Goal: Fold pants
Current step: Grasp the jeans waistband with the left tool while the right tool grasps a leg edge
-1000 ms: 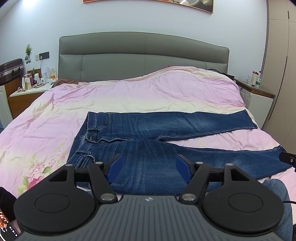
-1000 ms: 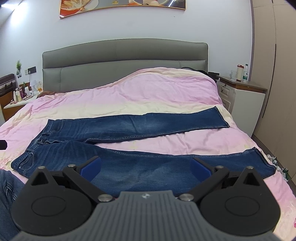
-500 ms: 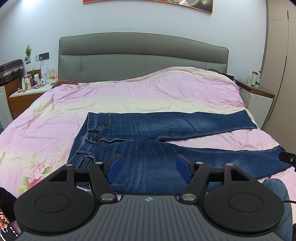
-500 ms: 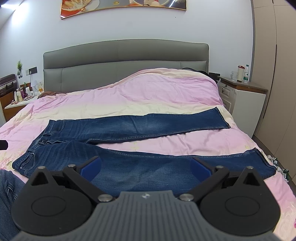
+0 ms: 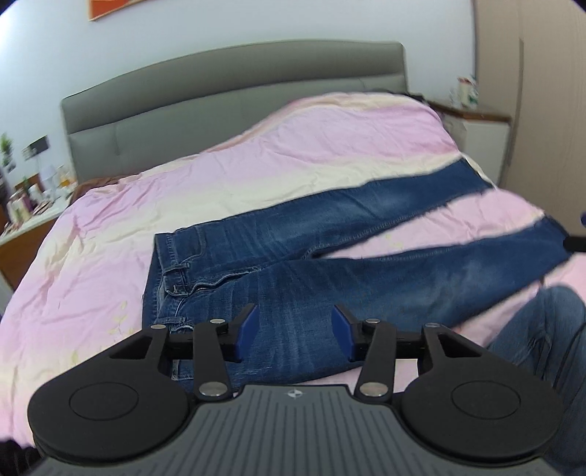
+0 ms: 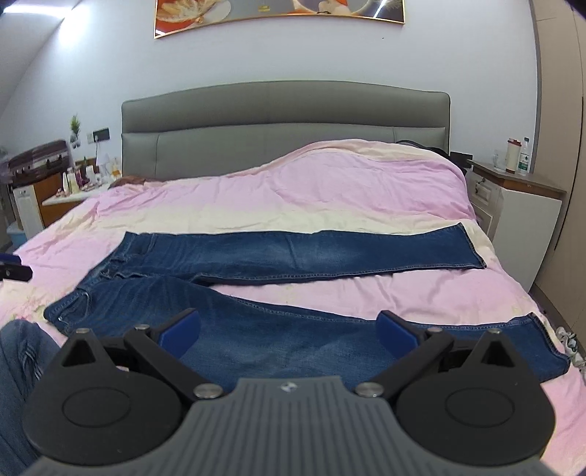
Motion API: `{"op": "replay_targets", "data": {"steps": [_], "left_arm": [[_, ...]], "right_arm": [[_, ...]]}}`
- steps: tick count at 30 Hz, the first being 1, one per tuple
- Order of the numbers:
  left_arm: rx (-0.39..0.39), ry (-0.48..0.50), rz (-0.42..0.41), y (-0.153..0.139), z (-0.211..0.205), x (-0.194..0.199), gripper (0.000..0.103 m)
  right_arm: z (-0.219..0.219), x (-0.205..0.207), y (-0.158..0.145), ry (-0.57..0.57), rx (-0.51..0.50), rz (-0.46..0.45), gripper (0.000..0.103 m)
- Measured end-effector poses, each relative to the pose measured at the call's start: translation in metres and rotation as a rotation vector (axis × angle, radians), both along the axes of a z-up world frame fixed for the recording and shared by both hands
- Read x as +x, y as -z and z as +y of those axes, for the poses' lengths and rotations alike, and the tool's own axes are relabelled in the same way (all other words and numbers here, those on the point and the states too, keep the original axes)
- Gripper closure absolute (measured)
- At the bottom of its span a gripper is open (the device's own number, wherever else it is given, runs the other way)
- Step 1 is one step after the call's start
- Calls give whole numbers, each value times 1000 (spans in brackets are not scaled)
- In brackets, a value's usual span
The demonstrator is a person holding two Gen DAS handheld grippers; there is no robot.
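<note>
1. Your left gripper (image 5: 295, 331) sits at the lower centre of its frame, blue pads parted with nothing between them, above the upper near leg of the dark blue denim pants (image 5: 329, 263).
2. Your right gripper (image 6: 289, 331) is spread wider, also empty, over the near leg of the pants (image 6: 293, 252).
3. The pants lie flat across the middle of both frames, waistband toward the left, the two legs splayed apart toward the right.
4. They rest on a wrinkled pink and cream quilt (image 6: 329, 190) covering the bed.
5. A grey padded headboard (image 6: 285, 128) fills the upper centre, against a pale wall with a framed picture (image 6: 278, 14) at the top edge.
6. A white bedside cabinet (image 6: 520, 212) with bottles stands at the right; a cluttered nightstand (image 6: 69, 190) is at the left.
</note>
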State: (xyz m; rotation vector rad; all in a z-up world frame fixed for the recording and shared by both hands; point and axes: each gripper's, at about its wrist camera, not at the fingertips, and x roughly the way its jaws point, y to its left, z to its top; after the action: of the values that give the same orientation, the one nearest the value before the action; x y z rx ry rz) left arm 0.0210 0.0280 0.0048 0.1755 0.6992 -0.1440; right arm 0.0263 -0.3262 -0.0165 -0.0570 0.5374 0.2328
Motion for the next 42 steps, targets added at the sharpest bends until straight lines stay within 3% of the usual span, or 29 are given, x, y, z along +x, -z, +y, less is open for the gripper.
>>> {"op": "replay_targets", "data": {"steps": [4,8,12,18,21,26,31,35,42], "left_arm": [[109,126,109,10,6,20,48],[284,230,197,28,14,40,48],[440,340,346,56,27,66,48],[528,494,560,110,15,102,48],[592,505,690,146,5,125,48],[648,514,834,191,-9,148,48],[772,503,866,220,-16,149,48],[835,490,859,231,-18,144,49],[793,411,758,210,-3,131,85]], "right_arm": [[-20,24,7,-30,-85,83,21],[-47,51,16,-28,-170,159,39],[-81,82,34,-13,-264,235,53],[-136,128,59,54,-397,325,54],[-156,141,69,59,-420,351,54],[-182,149,88,36,-463,397,54],[-210,149,117,-17,-548,444,54],[-229,143,151,-82,-696,464,53],[-238,132,191,-193,-801,388,53]]}}
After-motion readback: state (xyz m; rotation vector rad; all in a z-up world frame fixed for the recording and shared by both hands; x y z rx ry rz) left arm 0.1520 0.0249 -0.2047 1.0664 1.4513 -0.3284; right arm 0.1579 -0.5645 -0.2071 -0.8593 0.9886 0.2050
